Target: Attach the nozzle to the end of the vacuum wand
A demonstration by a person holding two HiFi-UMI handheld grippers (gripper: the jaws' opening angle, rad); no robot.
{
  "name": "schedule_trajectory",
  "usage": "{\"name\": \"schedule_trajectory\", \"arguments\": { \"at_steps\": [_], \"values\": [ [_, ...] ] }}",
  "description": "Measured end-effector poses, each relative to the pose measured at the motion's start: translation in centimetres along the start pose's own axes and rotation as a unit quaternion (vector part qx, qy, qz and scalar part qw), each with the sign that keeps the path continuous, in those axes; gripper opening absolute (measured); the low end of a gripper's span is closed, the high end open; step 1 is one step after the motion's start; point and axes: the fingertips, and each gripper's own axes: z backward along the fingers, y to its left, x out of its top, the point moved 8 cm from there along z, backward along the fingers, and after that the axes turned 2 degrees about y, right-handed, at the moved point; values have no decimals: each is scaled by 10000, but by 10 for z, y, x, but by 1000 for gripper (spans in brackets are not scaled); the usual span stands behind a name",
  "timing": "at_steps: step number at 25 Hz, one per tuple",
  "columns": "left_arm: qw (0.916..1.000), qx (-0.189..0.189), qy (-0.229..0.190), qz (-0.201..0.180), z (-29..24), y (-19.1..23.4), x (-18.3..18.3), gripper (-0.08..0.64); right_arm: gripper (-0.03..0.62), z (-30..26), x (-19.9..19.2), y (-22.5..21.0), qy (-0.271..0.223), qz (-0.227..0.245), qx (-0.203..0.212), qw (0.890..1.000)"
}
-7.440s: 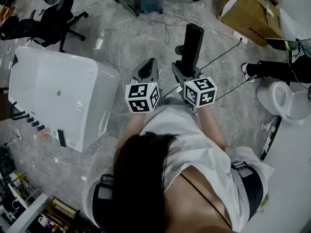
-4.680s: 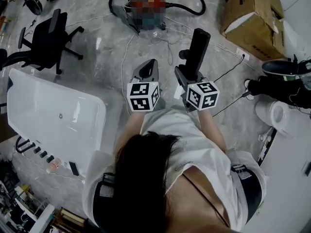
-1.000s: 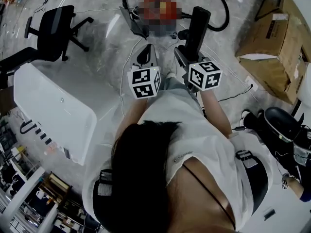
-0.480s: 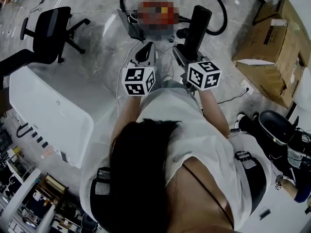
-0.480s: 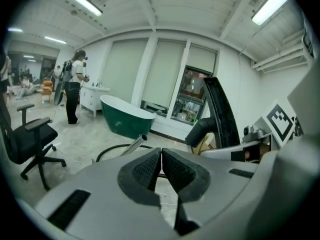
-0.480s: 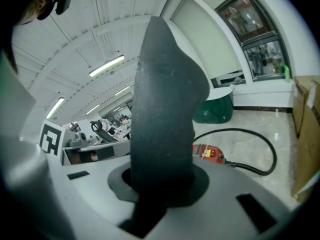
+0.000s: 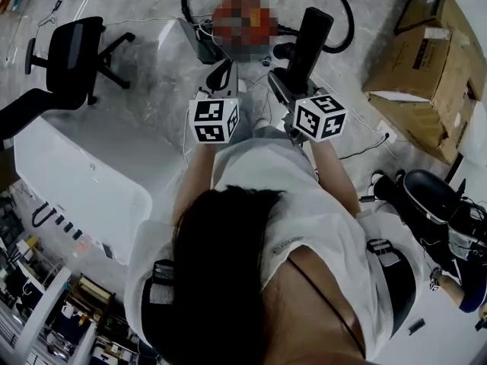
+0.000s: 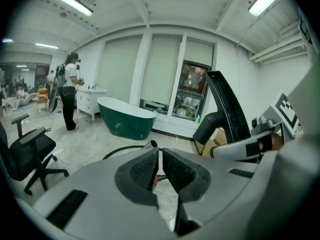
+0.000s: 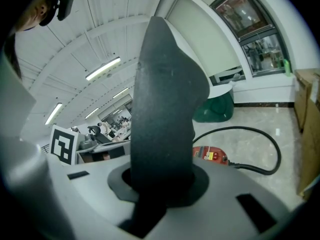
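2 forearms (image 7: 335, 175) extended forward, left hand-held gripper (image 8: 159, 165) closed empty, right hand-held gripper (image 9: 162, 184) clamping nozzle (image 9: 165, 99)

We are looking at a big open workroom, part office, part bathroom-fittings store: a white bathtub (image 7: 76, 181) is lying at nine o'clock on the grey stone floor (image 7: 152, 74), an office chair (image 7: 72, 52) is standing at ten, cardboard boxes (image 7: 415, 52) are sitting at two, and strip lights (image 8: 70, 1) are glowing over a green bathtub (image 8: 125, 121).
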Motion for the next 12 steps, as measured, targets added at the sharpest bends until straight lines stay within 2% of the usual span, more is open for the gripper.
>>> {"name": "schedule_trajectory", "arguments": {
  "at_steps": [4,8,9,12],
  "values": [
    [9999,-27,106,-122,-17,15,4,9,72,-12,12,-2,-45,-1,-3,10000],
    [9990,-290,325,-109,-38,25,9,17,72,-21,22,-7,-16,-21,-70,10000],
    [9986,-339,382,-167,-44,29,10,35,72,-24,24,-7,-16,-41,-85,10000],
    [9960,-478,586,-467,-63,38,13,148,72,-34,30,-9,-23,-115,-108,9999]
  ]
}}
